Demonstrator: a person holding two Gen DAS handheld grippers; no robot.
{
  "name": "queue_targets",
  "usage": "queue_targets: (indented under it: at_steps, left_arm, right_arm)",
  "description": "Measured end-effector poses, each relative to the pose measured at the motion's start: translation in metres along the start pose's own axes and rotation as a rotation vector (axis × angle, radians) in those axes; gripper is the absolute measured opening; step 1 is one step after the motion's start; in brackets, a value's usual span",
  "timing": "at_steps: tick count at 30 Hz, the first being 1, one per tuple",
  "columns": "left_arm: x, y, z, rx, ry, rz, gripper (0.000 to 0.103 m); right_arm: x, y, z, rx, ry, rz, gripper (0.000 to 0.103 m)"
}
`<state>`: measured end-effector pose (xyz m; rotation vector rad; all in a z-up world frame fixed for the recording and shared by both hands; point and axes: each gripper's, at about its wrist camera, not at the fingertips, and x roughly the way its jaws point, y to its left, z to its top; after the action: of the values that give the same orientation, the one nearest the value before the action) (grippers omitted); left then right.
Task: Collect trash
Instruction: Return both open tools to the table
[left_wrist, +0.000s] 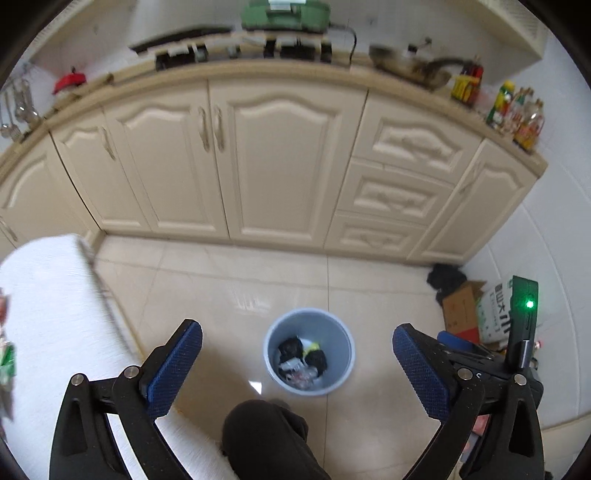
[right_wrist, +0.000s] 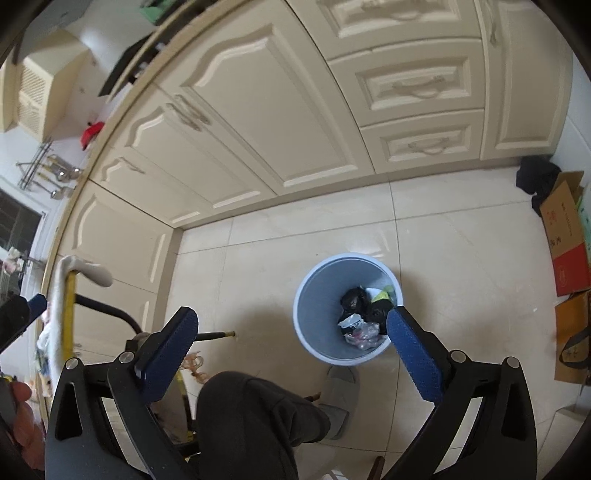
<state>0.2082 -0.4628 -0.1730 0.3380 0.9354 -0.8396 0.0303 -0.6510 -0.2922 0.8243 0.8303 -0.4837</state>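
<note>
Both your grippers hang over the floor with nothing in them: the left gripper (left_wrist: 297, 365) has its fingers (left_wrist: 176, 365) spread as wide as they go, and the right gripper (right_wrist: 291, 350) stands just as wide, its fingers (right_wrist: 168, 350) bare. The collected trash (right_wrist: 360, 314) lies at the bottom of the pale blue bin (right_wrist: 306, 295), which stands on the tiled floor (right_wrist: 461, 258) in front of the cream cabinets (left_wrist: 277, 158), just ahead of your knee (right_wrist: 251, 417). What's in there looks like knotted black bags and crumpled clear plastic: light, soft and likely slippery, so it should crush rather than resist. If you fetch more of this kind, pinch a bunched fold or a knot, not a smooth flat face. The bin itself seems light and thin-walled; take it by the rim.
</note>
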Motion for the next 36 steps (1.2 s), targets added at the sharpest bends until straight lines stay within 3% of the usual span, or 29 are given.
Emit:
queue_targets:
  at_steps: [10,16,19,25,36]
  left_arm:
    - [-0.152,0.002,-0.085,0.013,-0.275,0.051,0.102]
    - [-0.239,0.036,-0.172,-0.047,-0.37,0.101,0.102]
    - [-0.26,0.055,-0.215,-0.088,-0.376,0.175,0.102]
    - [-0.297,0.093,-0.283,-0.259,-0.385,0.237,0.102]
    - [-0.368,0.119,-0.354,-0.44,-0.436,0.444,0.102]
  right_arm:
    - [-0.059,0.082,-0.015,-0.165,-0.066,0.079,0.103]
    - [-0.075,0.147,-0.033,-0.291,-0.077,0.148,0.103]
    - [-0.075,0.179,-0.044,-0.359,-0.067,0.185,0.103]
    - [-0.065,0.241,-0.075,-0.487,-0.025,0.235,0.103]
    - [-0.053,0.364,-0.13,-0.748,0.011,0.331,0.103]
